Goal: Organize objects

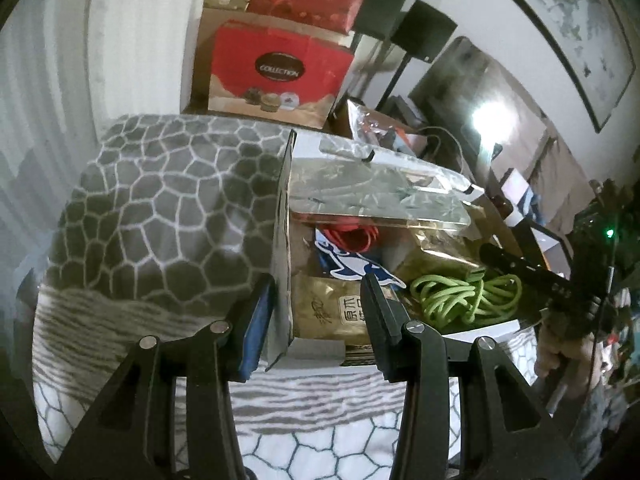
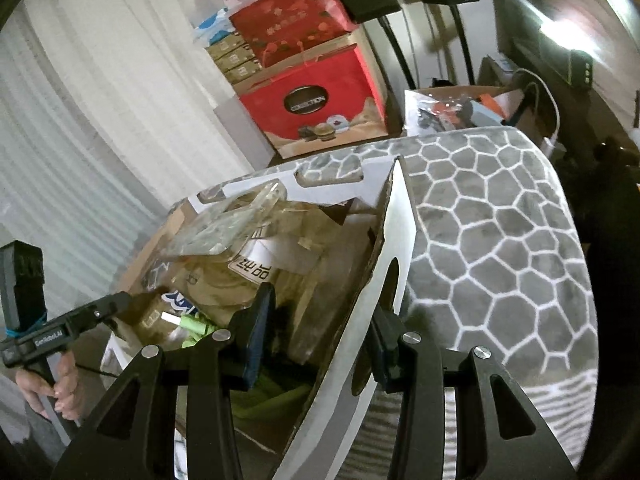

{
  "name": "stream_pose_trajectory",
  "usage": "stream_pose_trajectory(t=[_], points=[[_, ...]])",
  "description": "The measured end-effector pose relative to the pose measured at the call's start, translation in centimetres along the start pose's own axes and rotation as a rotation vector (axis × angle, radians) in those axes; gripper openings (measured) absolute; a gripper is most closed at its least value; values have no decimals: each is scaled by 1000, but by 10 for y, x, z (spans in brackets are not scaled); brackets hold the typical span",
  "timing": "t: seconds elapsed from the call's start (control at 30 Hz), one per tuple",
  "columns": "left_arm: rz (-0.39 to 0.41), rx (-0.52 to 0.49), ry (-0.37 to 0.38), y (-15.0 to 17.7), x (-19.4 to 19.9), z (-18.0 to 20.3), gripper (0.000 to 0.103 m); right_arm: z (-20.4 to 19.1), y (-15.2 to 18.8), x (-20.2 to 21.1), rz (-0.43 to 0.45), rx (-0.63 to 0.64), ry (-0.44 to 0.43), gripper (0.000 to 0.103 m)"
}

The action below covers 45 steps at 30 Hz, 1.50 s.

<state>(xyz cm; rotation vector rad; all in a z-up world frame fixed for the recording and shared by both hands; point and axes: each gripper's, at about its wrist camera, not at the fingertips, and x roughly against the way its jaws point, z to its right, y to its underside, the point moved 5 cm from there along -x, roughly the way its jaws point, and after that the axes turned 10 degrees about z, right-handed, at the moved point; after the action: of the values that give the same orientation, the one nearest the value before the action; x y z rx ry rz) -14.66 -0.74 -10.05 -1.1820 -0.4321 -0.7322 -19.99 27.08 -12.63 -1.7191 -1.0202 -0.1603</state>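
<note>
A white cardboard box (image 1: 282, 216) (image 2: 400, 216) stands on a grey honeycomb-patterned blanket (image 1: 160, 200) (image 2: 500, 240). It is full of packets, a clear plastic pack (image 1: 360, 188) (image 2: 224, 220), a green cord (image 1: 464, 296) and a red cord (image 1: 356, 236). My left gripper (image 1: 316, 280) straddles the box's left wall. Its outer pad lies against the wall, and its inner finger stands apart inside the box. My right gripper (image 2: 322, 300) straddles the right wall the same way, beside an oval handle hole. A gap shows at both inner fingers.
Red gift boxes (image 1: 276, 68) (image 2: 316, 100) are stacked behind the blanket by a white curtain. Black speakers on stands (image 1: 424, 32) and a cluttered carton (image 2: 452, 112) stand further back. A person's hand (image 1: 560, 356) (image 2: 56, 384) holds each opposite gripper handle.
</note>
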Motion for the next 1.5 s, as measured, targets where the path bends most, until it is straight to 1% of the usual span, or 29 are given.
stream_pose_trajectory(t=[0.1, 0.13, 0.17, 0.23, 0.3, 0.33, 0.37, 0.43, 0.53, 0.6, 0.63, 0.67, 0.73, 0.83, 0.9, 0.97, 1.0, 1.1, 1.3, 1.43, 1.5], points=[[-23, -3, -15, 10, -6, -1, 39, 0, 0, -6, 9, 41, -11, 44], [-17, -9, -13, 12, -6, 0, 39, 1, -1, -7, 11, 55, -9, 43], [-19, -16, -9, 13, -6, 1, 39, 3, -1, -10, 2, 59, -6, 43], [-30, -1, 3, 14, -6, 0, 40, 10, 0, -15, -47, 23, 6, 42], [-51, 40, 30, 11, -8, -4, 47, 12, -1, -13, -71, -21, -15, 50], [-61, 69, 43, 9, -9, -8, 48, 13, -2, -10, -75, -34, -24, 54], [-69, 91, 49, 7, -10, -12, 49, 14, -4, -7, -77, -43, -25, 54], [-81, 127, 62, 3, -12, -18, 49, 18, -4, 2, -94, -46, 1, 61], [-90, 150, 80, -4, -14, -23, 50, 25, -2, 16, -120, -57, 27, 61], [-100, 136, 64, -8, -20, -24, 50, 29, -1, 23, -120, -59, 54, 61], [-111, 129, 57, -9, -23, -23, 50, 30, -1, 27, -123, -59, 64, 56], [-125, 121, 50, -9, -27, -22, 50, 30, -1, 28, -134, -60, 82, 49], [-140, 106, 36, -9, -31, -21, 50, 31, 1, 28, -156, -63, 117, 41], [-182, 62, -5, -7, -41, -18, 48, 28, 0, 23, -168, -52, 139, 32], [-210, 49, -4, -6, -46, -17, 31, 25, -1, 19, -176, -50, 148, 25], [-214, 39, 4, -5, -48, -14, 28, 20, -1, 15, -182, -35, 150, 16], [-213, 33, -2, -5, -47, -13, 28, 16, 0, 12, -186, -29, 145, 16], [-208, 32, -12, -4, -44, -12, 28, 11, 1, 9, -180, 11, 192, 16], [-187, -9, -55, -3, -38, -1, 30, 4, 1, 7, -165, 55, 239, 17], [-161, -20, -73, -5, -29, 1, 30, 0, -1, 4, -151, 75, 242, 17], [-174, -10, -82, -4, -32, -4, 31, 0, 2, 0, -166, 75, 241, 17]])
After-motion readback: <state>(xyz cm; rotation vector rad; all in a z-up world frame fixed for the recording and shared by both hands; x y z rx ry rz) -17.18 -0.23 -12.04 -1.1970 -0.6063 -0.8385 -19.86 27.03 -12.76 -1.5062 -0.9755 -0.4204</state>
